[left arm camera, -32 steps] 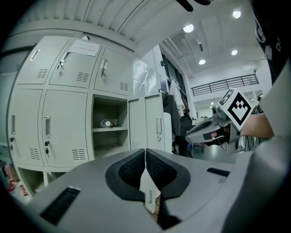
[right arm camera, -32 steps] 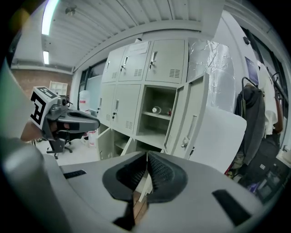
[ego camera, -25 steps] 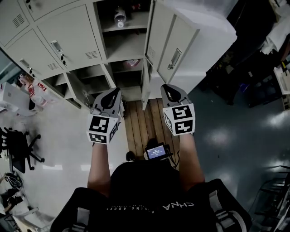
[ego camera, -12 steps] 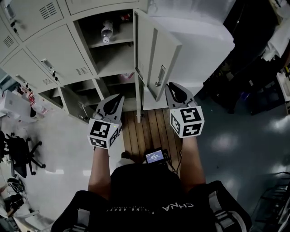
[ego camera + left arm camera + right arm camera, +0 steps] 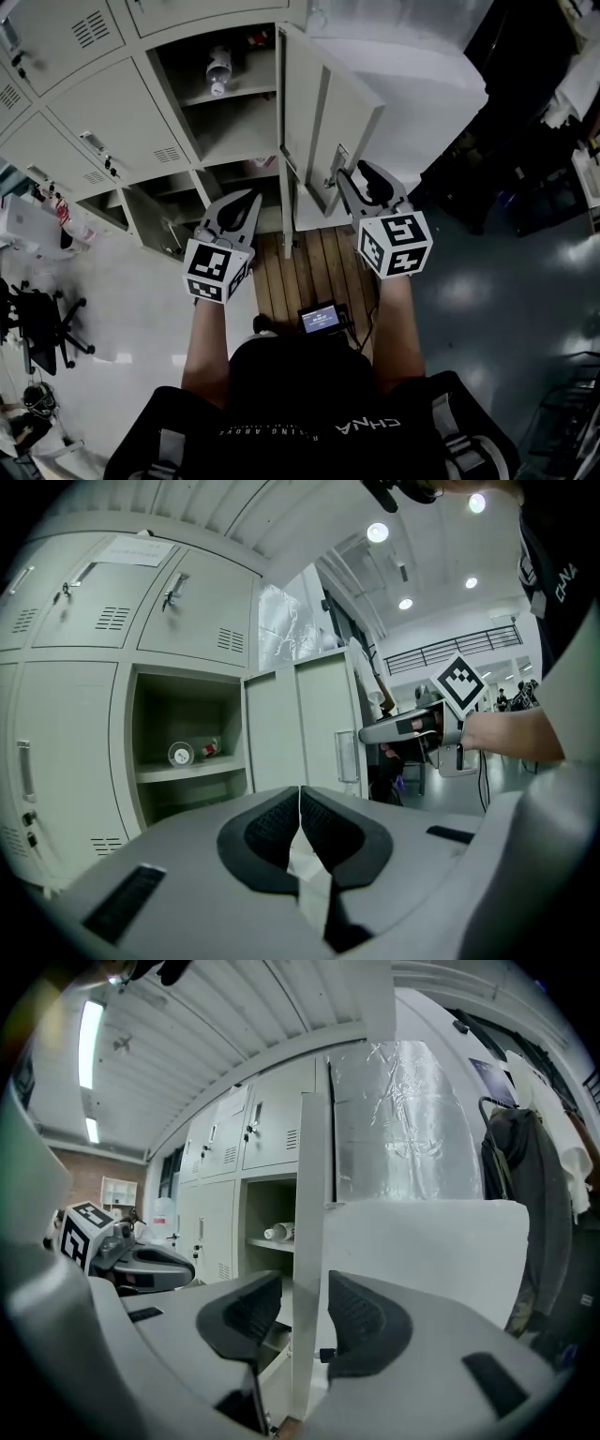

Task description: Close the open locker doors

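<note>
The open locker door (image 5: 323, 112) stands swung out from the locker bank (image 5: 103, 103) toward the person, between the two grippers in the head view. Its free edge runs upright between the jaws of the right gripper (image 5: 305, 1290) — they have just been opening and now stand spread, with a gap on either side of the edge. The left gripper (image 5: 300, 797), left of the door, has its jaws pressed together on nothing. In the open compartment behind the door a bottle (image 5: 217, 70) lies on a shelf — below, wooden floor boards (image 5: 309, 272) run up to the lockers.
</note>
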`<state>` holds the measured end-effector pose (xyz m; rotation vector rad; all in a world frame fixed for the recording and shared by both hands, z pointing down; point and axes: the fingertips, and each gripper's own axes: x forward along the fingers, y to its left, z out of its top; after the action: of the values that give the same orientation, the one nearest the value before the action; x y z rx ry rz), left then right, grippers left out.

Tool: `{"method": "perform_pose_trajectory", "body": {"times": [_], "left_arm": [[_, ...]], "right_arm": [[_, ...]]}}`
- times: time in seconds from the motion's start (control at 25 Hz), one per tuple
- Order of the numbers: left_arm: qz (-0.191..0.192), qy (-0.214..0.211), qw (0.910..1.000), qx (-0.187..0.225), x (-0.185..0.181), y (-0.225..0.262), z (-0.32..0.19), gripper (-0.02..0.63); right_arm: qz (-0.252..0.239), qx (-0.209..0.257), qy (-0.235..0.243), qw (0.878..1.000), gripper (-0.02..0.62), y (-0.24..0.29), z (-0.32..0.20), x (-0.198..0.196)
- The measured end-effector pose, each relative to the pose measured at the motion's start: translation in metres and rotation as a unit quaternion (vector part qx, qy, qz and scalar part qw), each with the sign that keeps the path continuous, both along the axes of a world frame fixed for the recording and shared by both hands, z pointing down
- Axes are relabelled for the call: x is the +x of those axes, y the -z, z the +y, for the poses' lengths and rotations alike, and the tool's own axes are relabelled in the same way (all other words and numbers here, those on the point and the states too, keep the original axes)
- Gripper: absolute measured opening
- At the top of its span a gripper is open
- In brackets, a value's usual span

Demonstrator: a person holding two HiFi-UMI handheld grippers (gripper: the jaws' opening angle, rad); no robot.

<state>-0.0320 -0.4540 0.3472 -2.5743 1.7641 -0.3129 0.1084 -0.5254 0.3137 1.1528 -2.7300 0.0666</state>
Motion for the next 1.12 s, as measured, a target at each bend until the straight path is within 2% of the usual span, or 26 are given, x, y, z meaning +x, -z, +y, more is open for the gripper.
{"method": "perform_pose_trajectory", "body": {"times": [0.24,0.32,0.4,0.68,0.8,1.12], "left_arm": [[-0.009,-0.005,0.9999,0.006,-0.001,0.006,-0.003,0.020],[-0.010,-0.004,0.9999,0.008,-0.004,0.008,-0.003,0.020],[-0.010,-0.006,0.9999,0.009,-0.005,0.008,-0.004,0.020],[-0.016,-0.022,0.9995,0.018,-0.002,0.011,-0.003,0.021],[-0.010,-0.032,0.9992,0.023,-0.001,0.012,-0.001,0.021],[-0.040,-0.080,0.9959,0.011,0.007,-0.002,0.005,0.021]], "right_arm": [[0.001,0.003,0.004,1.000,0.160,0.000,0.000,-0.007],[-0.003,0.001,0.009,1.000,0.137,0.001,0.002,-0.010],[-0.005,0.000,0.017,1.000,0.114,0.002,0.005,-0.015],[-0.007,-0.005,0.052,0.999,0.115,0.002,0.025,-0.039],[0.002,-0.002,0.064,0.998,0.121,0.002,0.032,-0.053],[0.028,0.009,0.105,0.994,0.123,0.003,0.055,-0.097]]}}
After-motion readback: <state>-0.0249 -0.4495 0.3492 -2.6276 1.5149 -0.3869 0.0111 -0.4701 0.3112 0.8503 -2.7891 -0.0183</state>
